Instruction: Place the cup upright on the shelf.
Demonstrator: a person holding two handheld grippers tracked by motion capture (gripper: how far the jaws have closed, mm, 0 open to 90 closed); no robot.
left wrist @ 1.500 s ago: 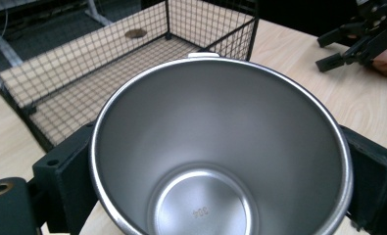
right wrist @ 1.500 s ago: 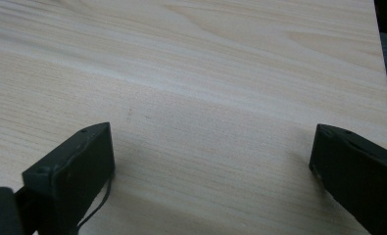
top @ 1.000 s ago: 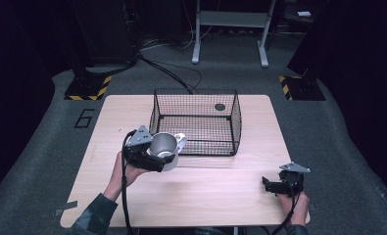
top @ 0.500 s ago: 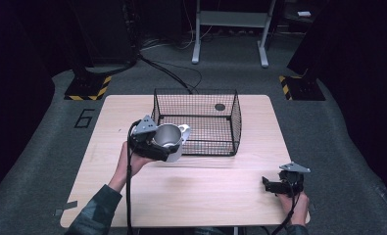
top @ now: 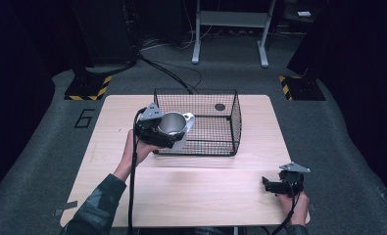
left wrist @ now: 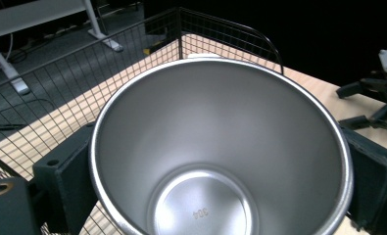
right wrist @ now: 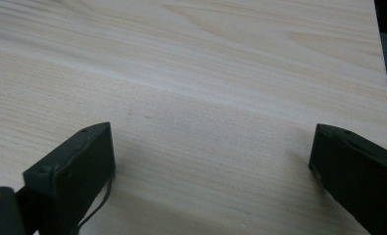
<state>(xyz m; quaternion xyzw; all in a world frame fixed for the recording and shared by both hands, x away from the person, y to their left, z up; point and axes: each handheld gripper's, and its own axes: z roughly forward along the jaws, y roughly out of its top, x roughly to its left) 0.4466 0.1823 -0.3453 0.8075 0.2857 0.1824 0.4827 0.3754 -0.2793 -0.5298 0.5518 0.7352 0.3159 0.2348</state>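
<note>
Steel cup [top: 172, 124] clamped between the jaws of your left gripper [top: 157, 131], raised at the wire basket's [top: 230, 128] near-left corner, forearm angled up from below, your right gripper [top: 268, 184] low over the table [top: 201, 191], jaws wide apart.

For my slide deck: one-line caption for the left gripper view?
Left tool clamps a steel cup above the wire basket.

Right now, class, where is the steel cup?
In the high view the cup sits clamped in the left gripper, raised at the near left corner of the wire basket, over the table's left half.
</note>
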